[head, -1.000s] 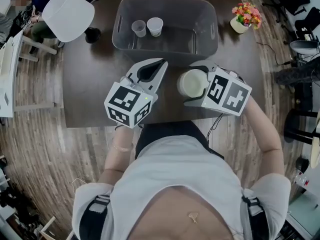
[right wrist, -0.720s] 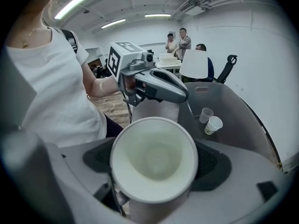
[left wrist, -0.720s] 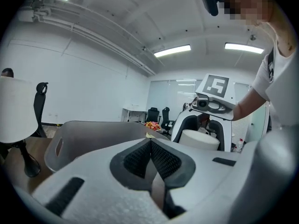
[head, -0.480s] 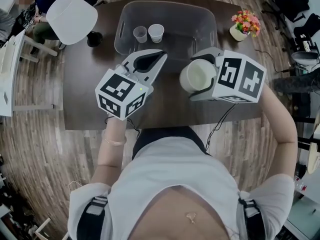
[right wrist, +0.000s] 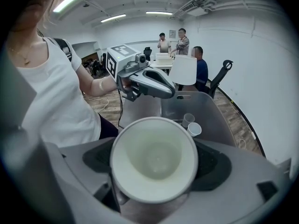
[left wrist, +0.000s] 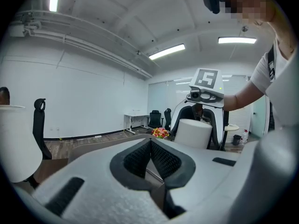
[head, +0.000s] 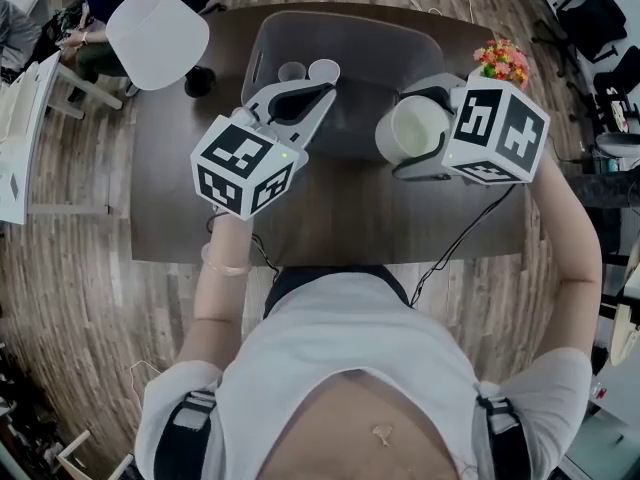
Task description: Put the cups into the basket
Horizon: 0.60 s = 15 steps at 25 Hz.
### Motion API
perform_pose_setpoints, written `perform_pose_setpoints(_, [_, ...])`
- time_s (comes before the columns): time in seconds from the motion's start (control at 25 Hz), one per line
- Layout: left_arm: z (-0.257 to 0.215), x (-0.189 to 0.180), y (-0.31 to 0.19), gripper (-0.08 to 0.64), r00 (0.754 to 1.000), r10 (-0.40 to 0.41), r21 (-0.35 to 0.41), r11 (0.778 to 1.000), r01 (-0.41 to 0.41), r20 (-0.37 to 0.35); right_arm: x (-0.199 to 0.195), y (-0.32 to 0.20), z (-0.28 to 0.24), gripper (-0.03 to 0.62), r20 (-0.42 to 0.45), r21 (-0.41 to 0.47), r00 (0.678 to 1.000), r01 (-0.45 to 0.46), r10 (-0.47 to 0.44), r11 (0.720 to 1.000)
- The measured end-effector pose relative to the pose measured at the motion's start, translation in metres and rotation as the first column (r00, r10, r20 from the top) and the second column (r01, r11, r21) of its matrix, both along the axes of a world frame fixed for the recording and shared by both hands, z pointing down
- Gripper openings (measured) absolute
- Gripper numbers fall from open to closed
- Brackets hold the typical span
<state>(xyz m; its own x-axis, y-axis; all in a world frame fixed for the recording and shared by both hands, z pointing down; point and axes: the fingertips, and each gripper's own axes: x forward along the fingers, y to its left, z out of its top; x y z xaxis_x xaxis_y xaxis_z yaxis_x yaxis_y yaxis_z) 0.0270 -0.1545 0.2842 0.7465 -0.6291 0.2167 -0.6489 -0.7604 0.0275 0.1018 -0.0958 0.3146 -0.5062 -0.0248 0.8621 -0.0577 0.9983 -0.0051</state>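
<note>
3 cups total. 1 wide white paper cup [right wrist: 154, 160] sits clamped between the jaws of my right gripper [head: 408, 133], mouth toward the camera, held up off the desk [head: 165, 178] by the grey basket [head: 385, 48]. 2 stand side by side inside the basket: left small cup [head: 292, 71], right small cup [head: 324, 69]. My left gripper [head: 322, 96] has its jaws pressed together, empty. 1 flower pot [head: 503, 61] on the desk.
</note>
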Motion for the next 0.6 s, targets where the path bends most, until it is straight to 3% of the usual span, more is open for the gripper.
perform_pose_setpoints(0.6, [0.004, -0.013, -0.06, 0.009, 0.998, -0.067, -0.013, 0.998, 0.067, -0.004, -0.005, -0.076, 0.015, 0.446, -0.009, 0.003, 0.999, -0.042, 0.042, 0.999])
